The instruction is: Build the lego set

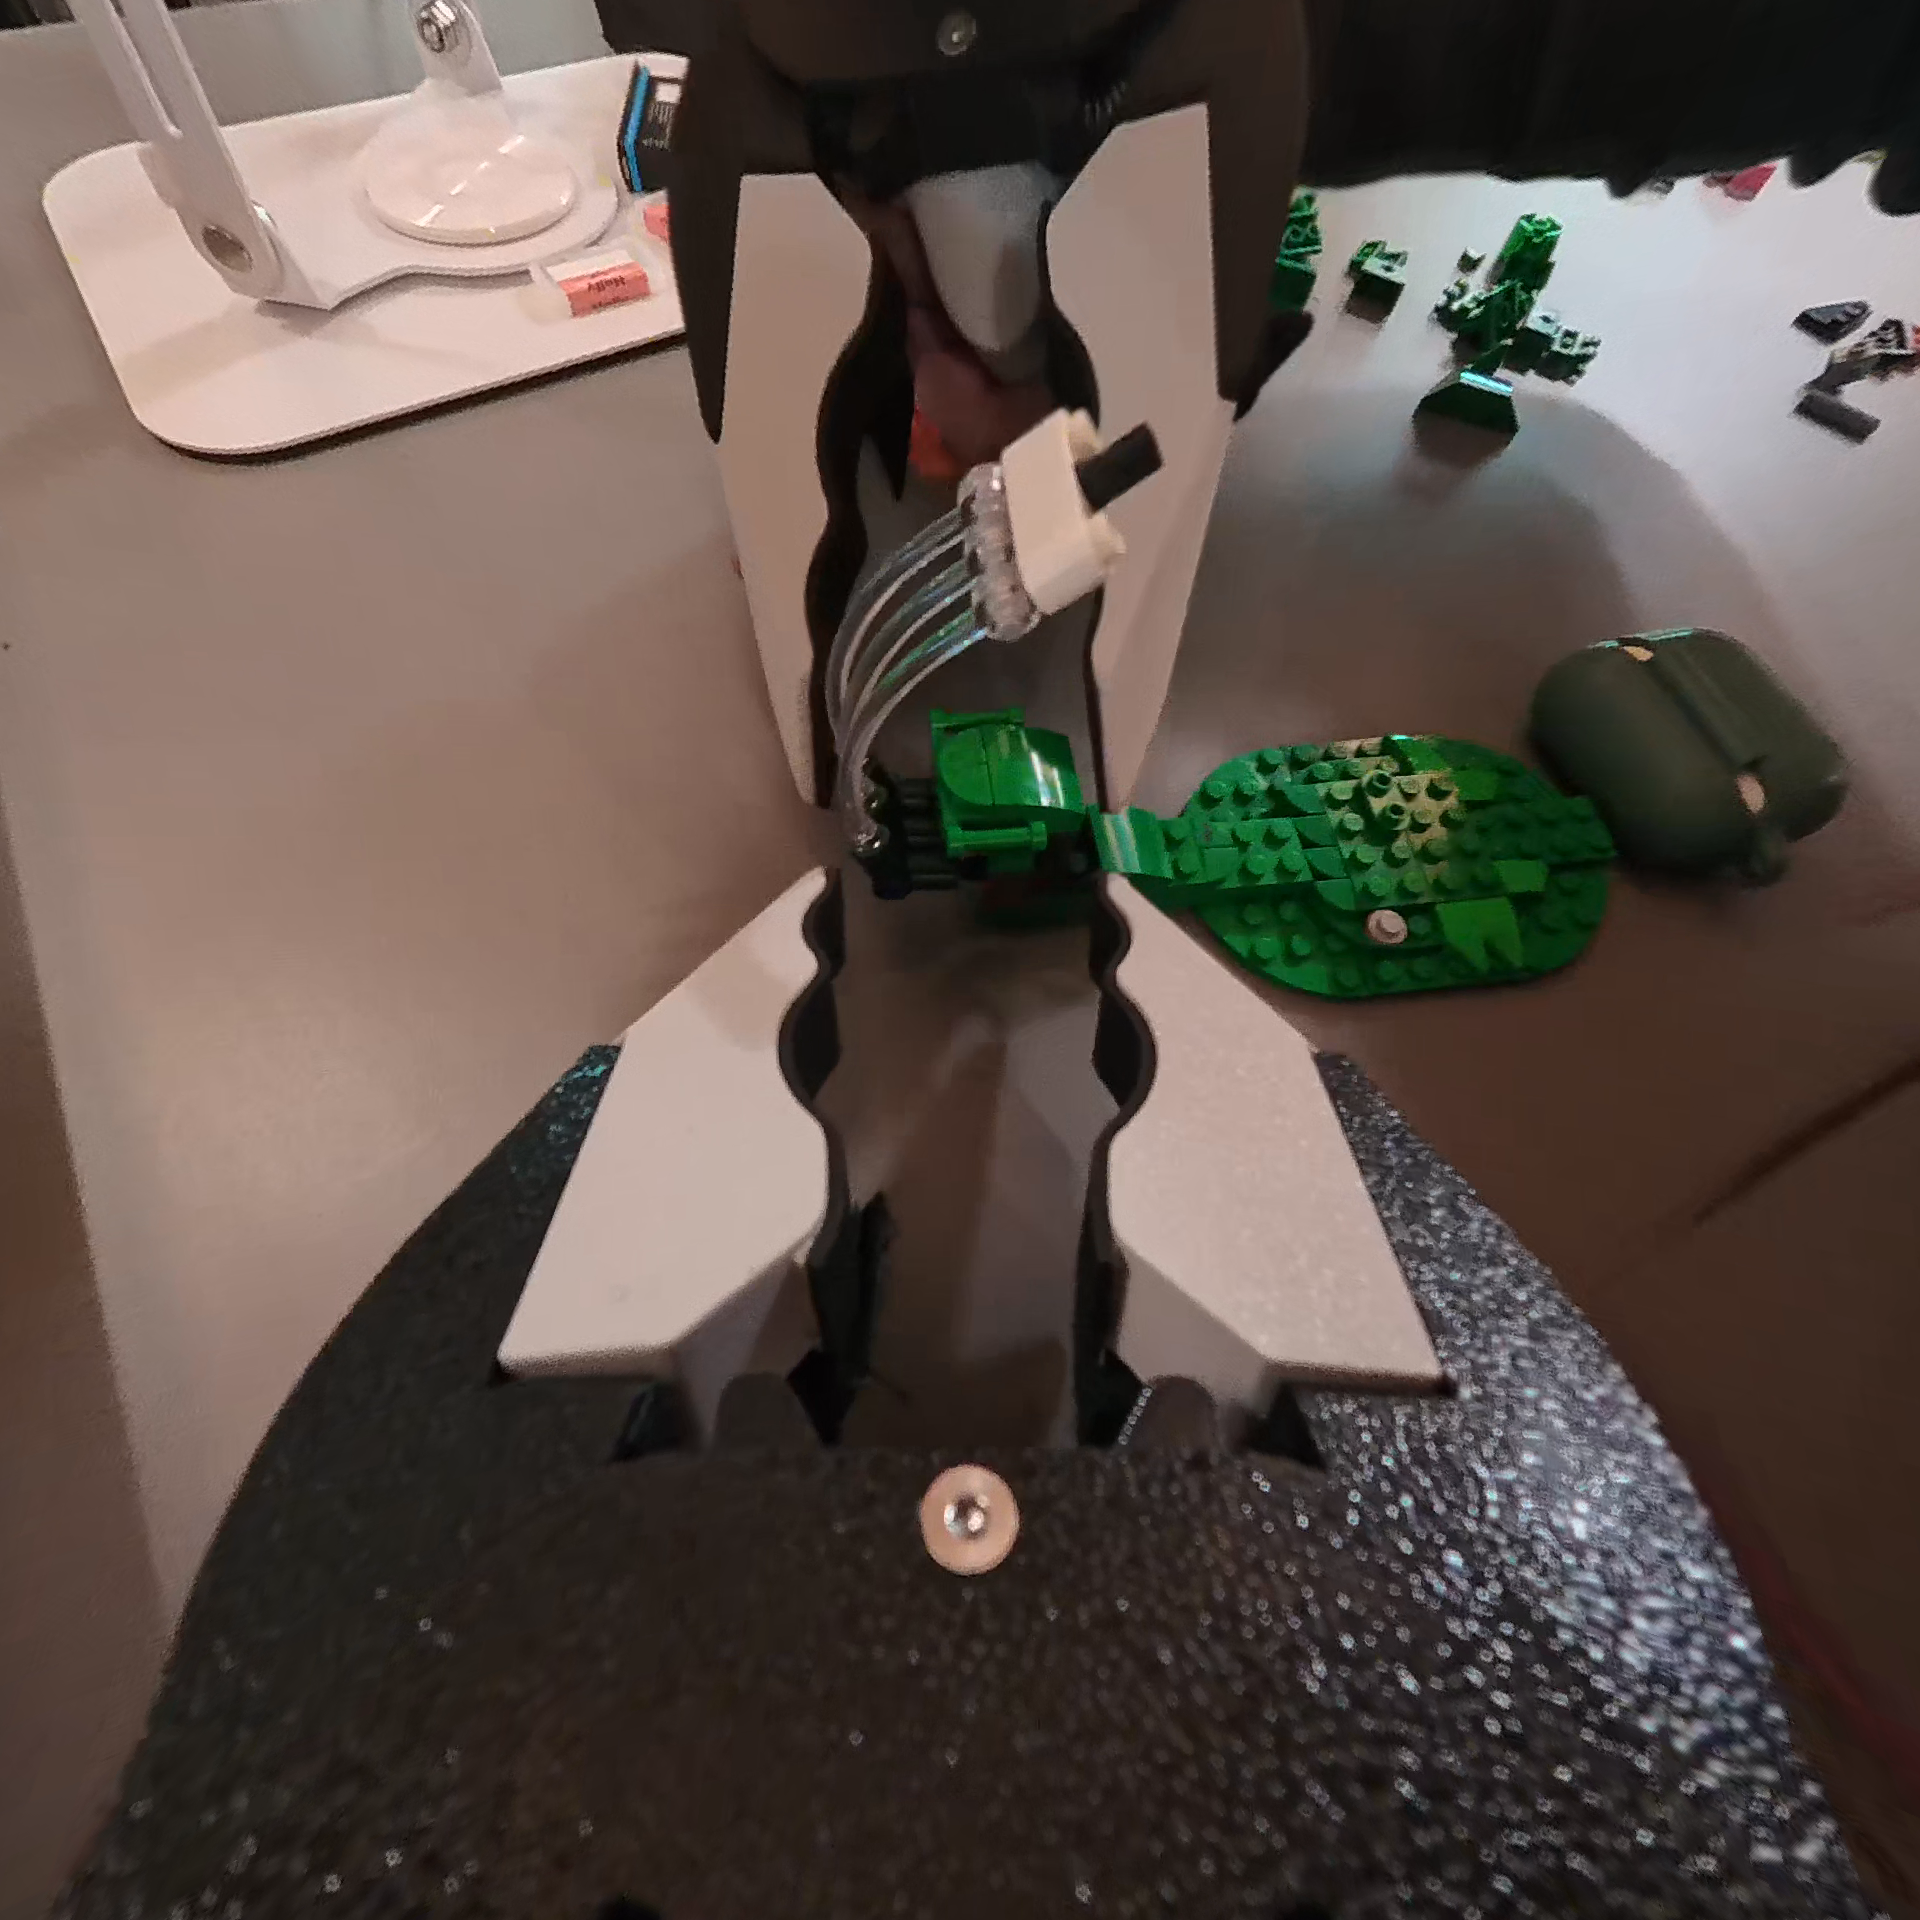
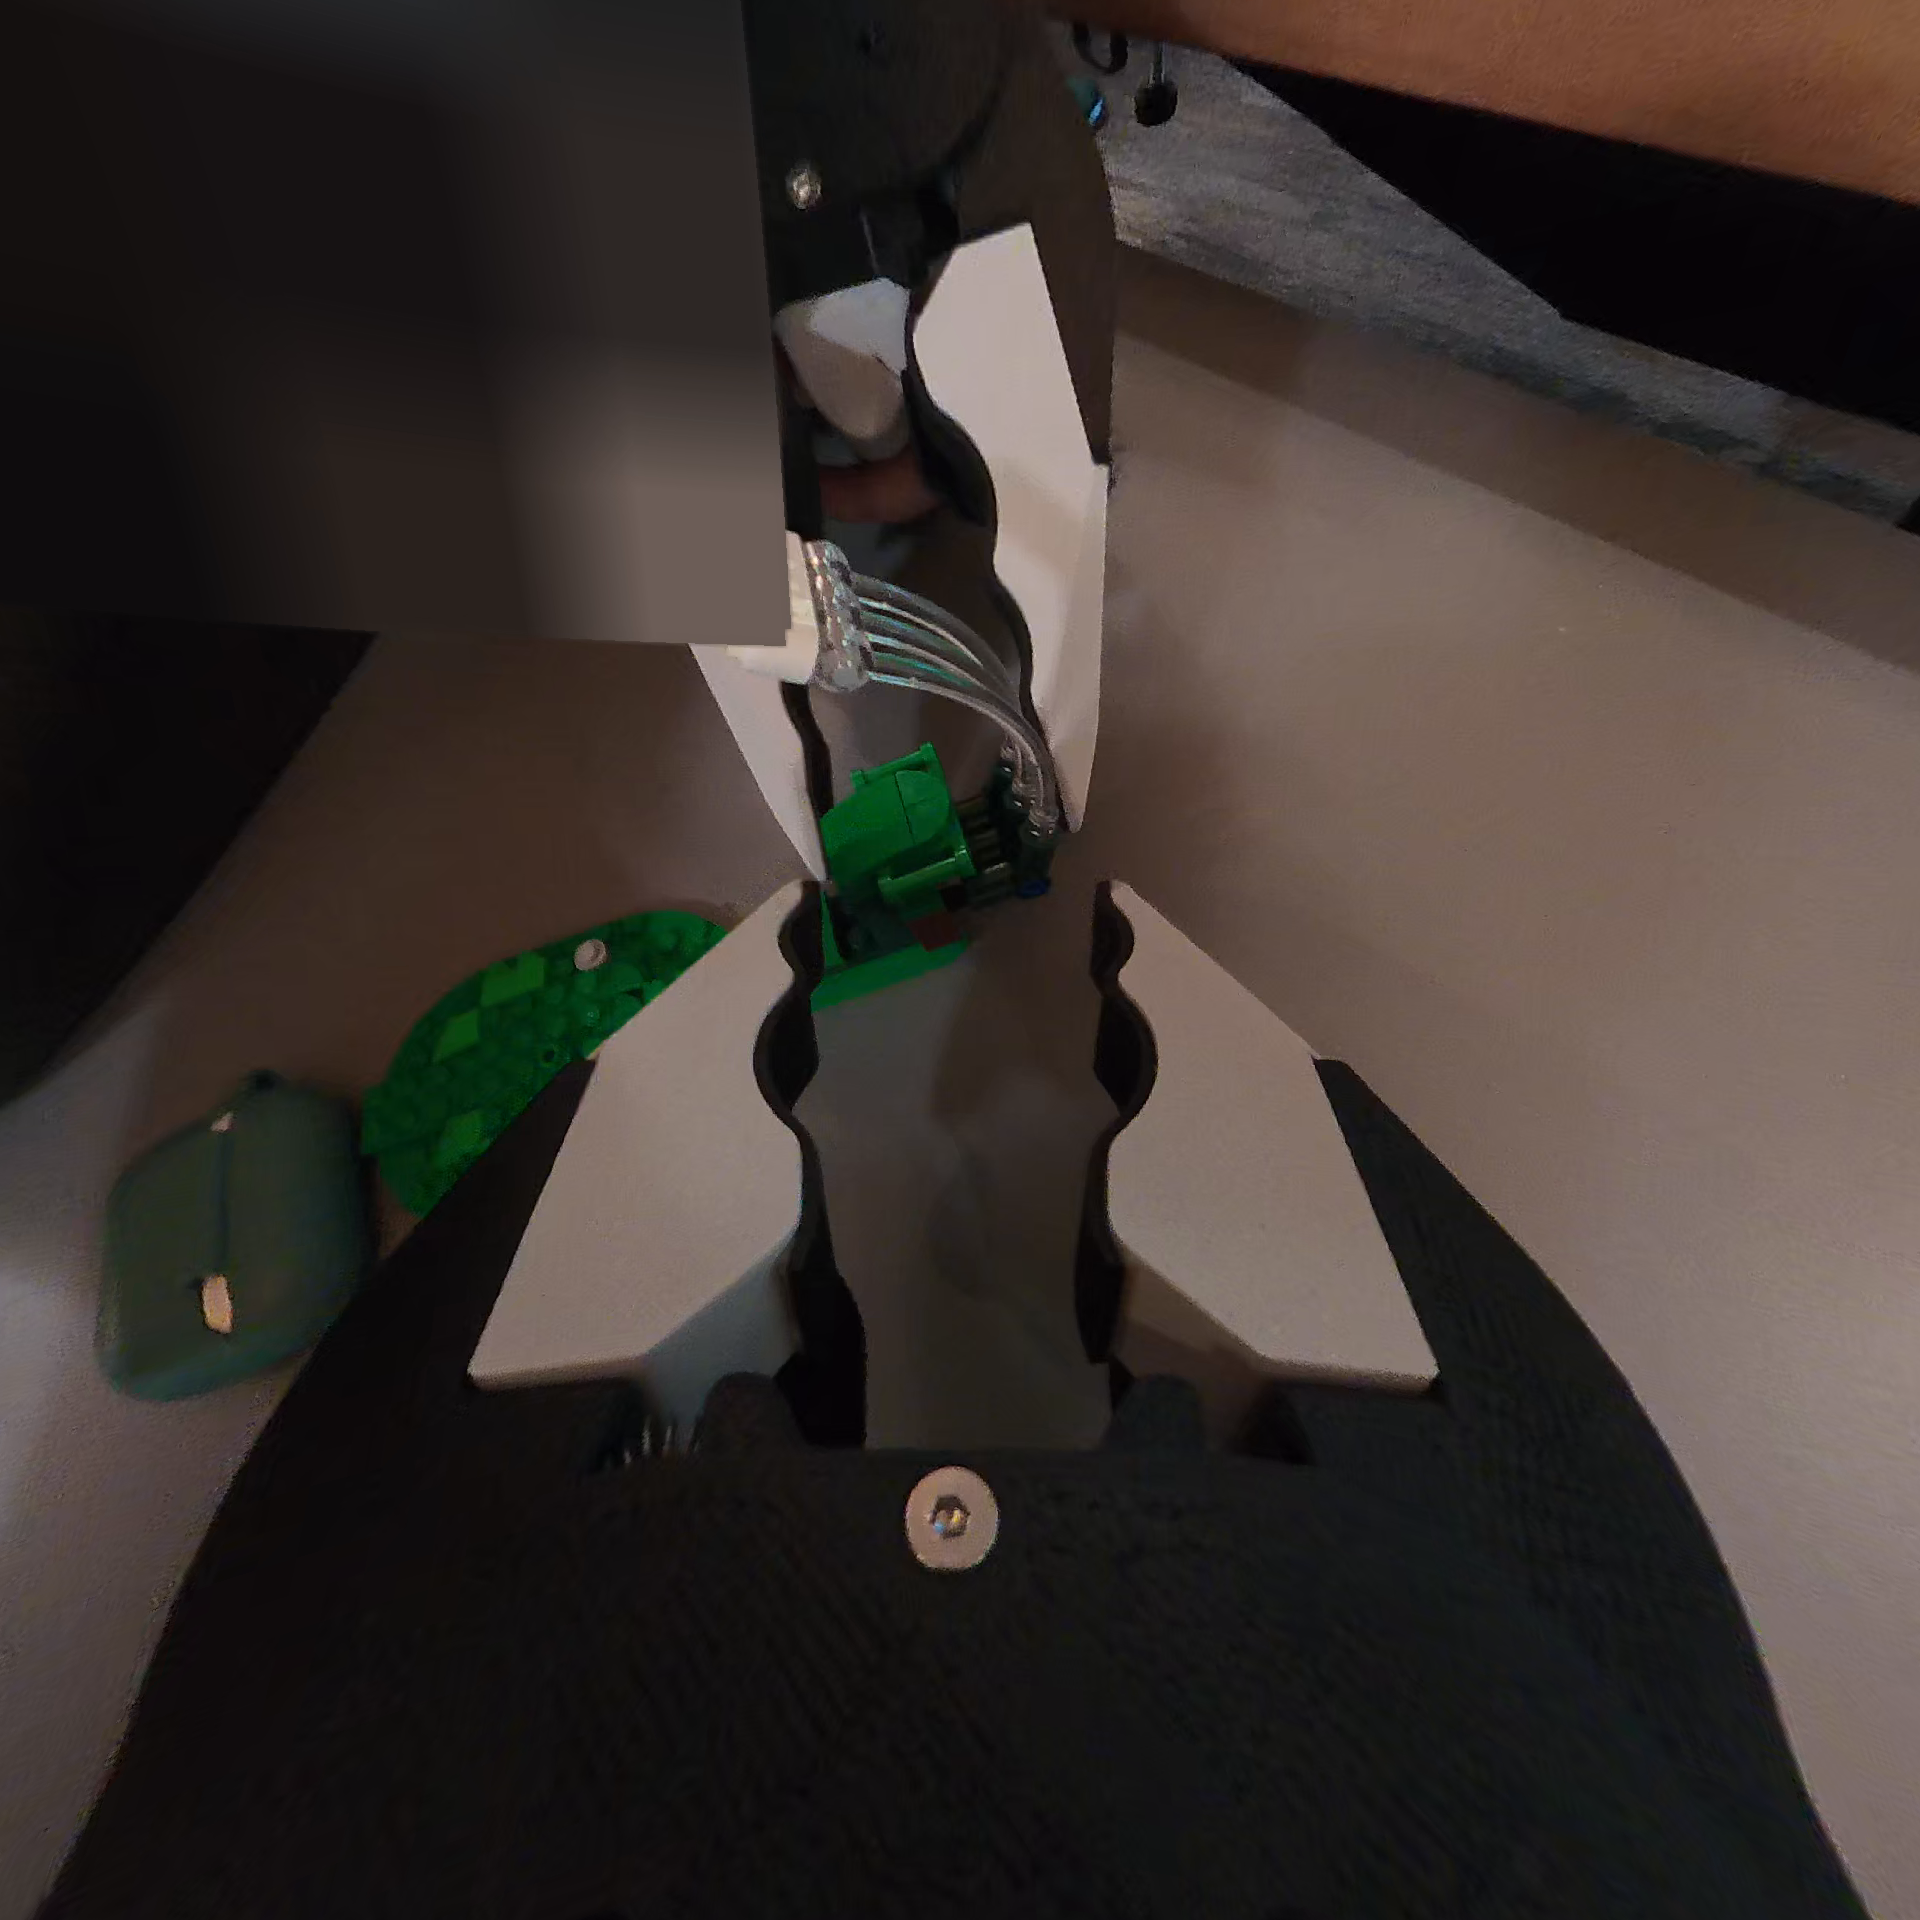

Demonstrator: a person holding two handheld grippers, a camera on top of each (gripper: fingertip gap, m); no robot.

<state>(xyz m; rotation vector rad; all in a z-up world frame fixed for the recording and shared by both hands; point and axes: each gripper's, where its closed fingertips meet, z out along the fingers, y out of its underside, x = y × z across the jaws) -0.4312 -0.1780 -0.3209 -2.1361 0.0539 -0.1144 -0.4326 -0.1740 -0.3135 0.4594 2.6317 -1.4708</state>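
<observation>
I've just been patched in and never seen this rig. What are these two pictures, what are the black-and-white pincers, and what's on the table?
No robot arm here: a person holds one two-finger gripper in each hand, with a camera looking along its fingers. The left wrist view shows the left gripper below, the other one opposite. The right wrist view shows the right gripper the same way. Both sets of fingers are apart and meet around a small green lego piece with clear curved tubes ending in a white block. Whether either grips it, I can't tell. On the grey table: a green studded base, a dark green case, loose bricks and a white stand.
</observation>
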